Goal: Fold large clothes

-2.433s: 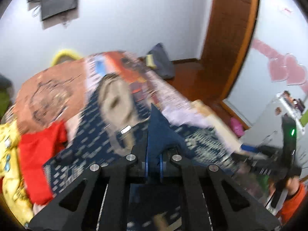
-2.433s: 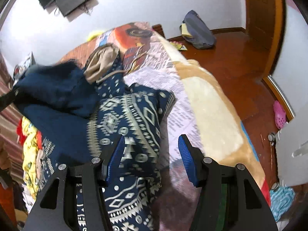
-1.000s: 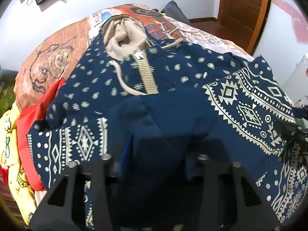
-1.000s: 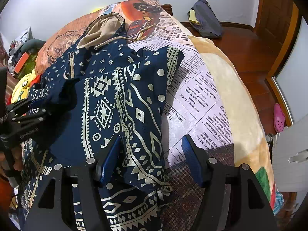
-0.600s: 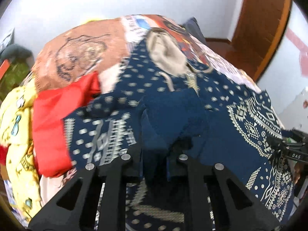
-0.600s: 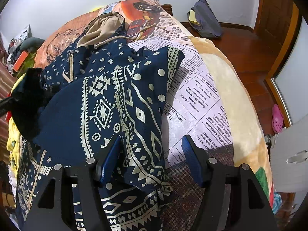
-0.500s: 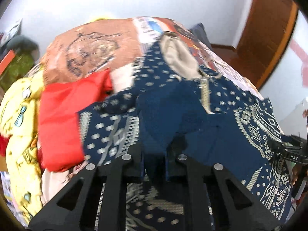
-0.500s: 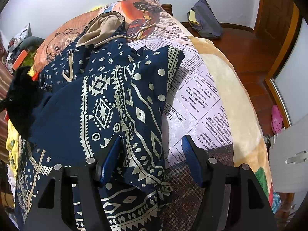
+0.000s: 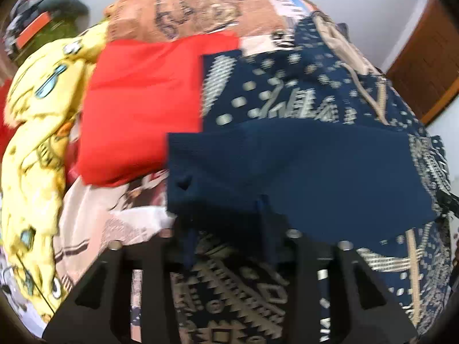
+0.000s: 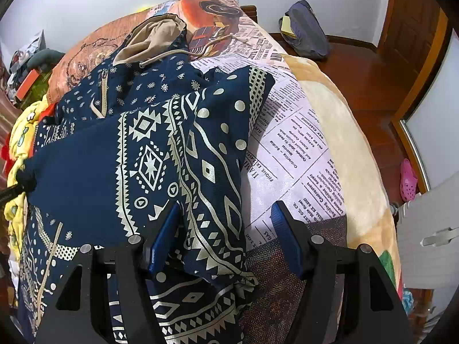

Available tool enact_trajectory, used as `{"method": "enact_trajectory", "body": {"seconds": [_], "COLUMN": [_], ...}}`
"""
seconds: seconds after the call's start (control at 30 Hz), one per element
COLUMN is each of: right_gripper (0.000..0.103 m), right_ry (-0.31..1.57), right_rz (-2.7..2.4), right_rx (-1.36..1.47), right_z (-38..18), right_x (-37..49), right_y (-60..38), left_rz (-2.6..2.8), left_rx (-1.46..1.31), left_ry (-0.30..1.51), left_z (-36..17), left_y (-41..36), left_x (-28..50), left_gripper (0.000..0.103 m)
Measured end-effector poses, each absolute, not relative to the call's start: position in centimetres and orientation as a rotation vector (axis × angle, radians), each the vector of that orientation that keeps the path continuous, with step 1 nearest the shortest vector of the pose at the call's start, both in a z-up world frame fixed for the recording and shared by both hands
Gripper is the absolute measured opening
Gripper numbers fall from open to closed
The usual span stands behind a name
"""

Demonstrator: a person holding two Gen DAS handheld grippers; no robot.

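The left claw [image 9: 229, 238] is opening, a navy fold of the hoodie [image 10: 160, 154] between its jaws. The right claw [image 10: 223, 229] stands released over the hoodie's edge on the bed [image 10: 338, 132].

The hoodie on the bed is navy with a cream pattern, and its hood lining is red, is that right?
Not quite. The hoodie is navy with a cream pattern and lies on the bed, but its hood lining is tan, not red, as the right wrist view shows.
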State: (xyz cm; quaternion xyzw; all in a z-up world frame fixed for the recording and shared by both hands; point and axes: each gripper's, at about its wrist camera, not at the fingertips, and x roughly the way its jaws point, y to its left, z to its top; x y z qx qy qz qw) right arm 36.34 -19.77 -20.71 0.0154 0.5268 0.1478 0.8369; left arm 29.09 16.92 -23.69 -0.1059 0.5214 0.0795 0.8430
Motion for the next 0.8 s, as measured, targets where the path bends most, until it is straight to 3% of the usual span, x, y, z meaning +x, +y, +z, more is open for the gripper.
{"method": "enact_trajectory", "body": {"seconds": [0.17,0.4,0.8], "right_gripper": [0.062,0.062,0.063], "right_ry": [1.129,1.078,0.860], "right_rz": [0.308,0.308,0.394], "right_rx": [0.033,0.048,0.014], "right_z": [-20.4,-17.1,-8.8], "right_x": [36.5,37.3,41.5], "right_y": [-19.7,-19.5,-15.1], "left_rz": [0.167,0.149,0.053], "left_rx": [-0.258,-0.207,-0.093], "left_ry": [1.084,0.971,0.793], "left_z": [-22.9,-17.2,-9.1], "left_y": [18.1,18.2,14.2], "left_x": [27.7,27.9,36.3], "left_gripper": [0.053,0.054,0.072]}}
